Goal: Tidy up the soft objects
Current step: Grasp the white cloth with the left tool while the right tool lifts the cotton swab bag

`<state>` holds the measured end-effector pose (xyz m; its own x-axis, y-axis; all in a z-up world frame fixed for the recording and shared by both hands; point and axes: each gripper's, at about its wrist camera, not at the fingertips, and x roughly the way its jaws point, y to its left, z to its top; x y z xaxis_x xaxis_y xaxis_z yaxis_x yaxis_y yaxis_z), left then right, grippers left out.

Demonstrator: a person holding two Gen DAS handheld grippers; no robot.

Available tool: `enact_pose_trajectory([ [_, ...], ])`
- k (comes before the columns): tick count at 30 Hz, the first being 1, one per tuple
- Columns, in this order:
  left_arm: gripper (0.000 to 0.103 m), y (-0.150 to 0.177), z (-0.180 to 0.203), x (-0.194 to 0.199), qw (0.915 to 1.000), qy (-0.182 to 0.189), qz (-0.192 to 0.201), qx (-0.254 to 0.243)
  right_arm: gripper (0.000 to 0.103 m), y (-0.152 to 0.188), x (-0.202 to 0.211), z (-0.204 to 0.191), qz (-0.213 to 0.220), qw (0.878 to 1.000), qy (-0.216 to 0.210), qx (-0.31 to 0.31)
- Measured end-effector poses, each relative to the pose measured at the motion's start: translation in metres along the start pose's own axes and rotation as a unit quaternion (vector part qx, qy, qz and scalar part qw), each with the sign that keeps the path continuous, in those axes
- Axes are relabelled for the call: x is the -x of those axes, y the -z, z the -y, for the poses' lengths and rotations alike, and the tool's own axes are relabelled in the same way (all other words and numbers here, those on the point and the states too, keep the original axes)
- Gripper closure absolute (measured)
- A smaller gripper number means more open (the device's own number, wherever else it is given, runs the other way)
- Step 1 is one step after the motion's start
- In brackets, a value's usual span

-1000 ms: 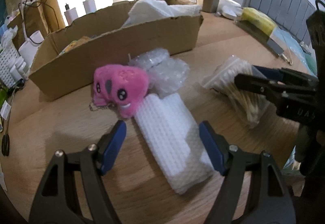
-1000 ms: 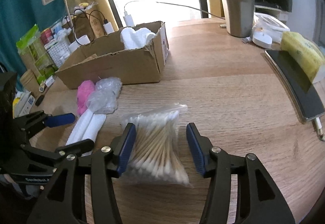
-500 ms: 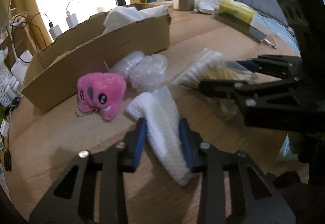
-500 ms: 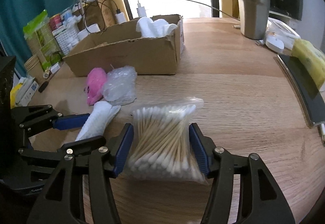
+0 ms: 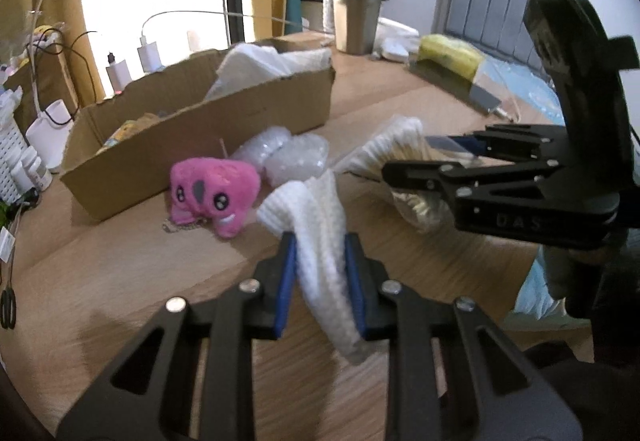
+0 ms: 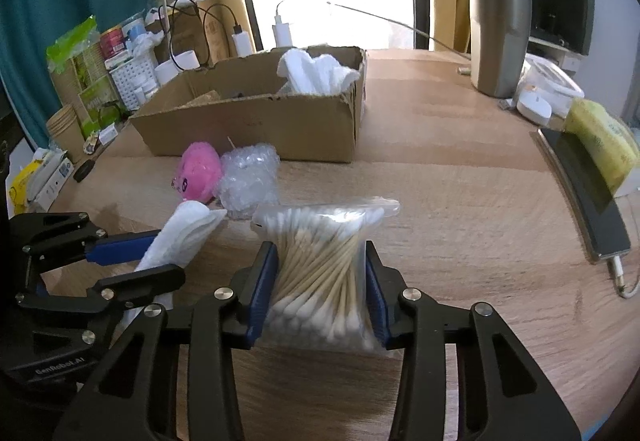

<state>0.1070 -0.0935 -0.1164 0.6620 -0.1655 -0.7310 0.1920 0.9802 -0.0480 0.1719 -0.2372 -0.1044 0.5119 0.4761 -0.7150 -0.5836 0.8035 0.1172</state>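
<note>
Black left gripper (image 6: 132, 261) reading perhaps "GenRobot.AI", right gripper (image 5: 404, 161) "UAS"

Plush toy (image 6: 199, 177) lies left of bubble wrap (image 6: 249, 179), before box (image 6: 256, 123).

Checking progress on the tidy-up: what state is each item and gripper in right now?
left gripper: shut on the white cloth, lifted at one end
right gripper: jaws just closing, pressing the cotton swab bag
pink plush: lying on the table
bubble wrap: on the table
cardboard box: open, holding white cloths
</note>
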Motion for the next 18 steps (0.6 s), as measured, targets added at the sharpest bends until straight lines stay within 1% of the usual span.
enact_pose_trajectory([
  [9,0.078,0.001,-0.021,0.017,0.9994,-0.001,0.026,0.023,0.059,-0.011,0.009,-0.012,0.014,1.0,0.005,0.011],
  [18,0.078,-0.004,-0.04,0.029,0.9982,0.0,0.047,0.036,0.06,-0.03,0.016,-0.029,0.025,0.999,0.007,0.03],
])
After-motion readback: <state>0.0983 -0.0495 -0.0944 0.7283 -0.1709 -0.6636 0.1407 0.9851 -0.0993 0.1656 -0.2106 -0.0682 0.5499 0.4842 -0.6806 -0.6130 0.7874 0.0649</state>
